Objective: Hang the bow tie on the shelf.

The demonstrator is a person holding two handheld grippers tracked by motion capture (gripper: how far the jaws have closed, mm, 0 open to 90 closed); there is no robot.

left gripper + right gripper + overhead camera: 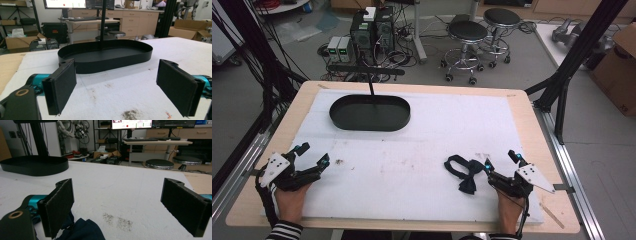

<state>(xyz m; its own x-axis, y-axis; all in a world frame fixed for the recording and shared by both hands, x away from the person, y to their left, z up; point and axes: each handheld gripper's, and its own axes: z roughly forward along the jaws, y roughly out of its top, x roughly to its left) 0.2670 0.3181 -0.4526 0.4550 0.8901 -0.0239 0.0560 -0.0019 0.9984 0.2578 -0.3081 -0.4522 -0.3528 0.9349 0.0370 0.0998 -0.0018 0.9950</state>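
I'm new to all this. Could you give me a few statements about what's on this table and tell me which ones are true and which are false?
1. The bow tie lies inside the black tray. False: it lies on the white mat, beside the right gripper.
2. The tray is oval. True.
3. The left gripper grips the bow tie. False: its jaws stand open and hold nothing.
4. The right gripper's jaws stand open. True.
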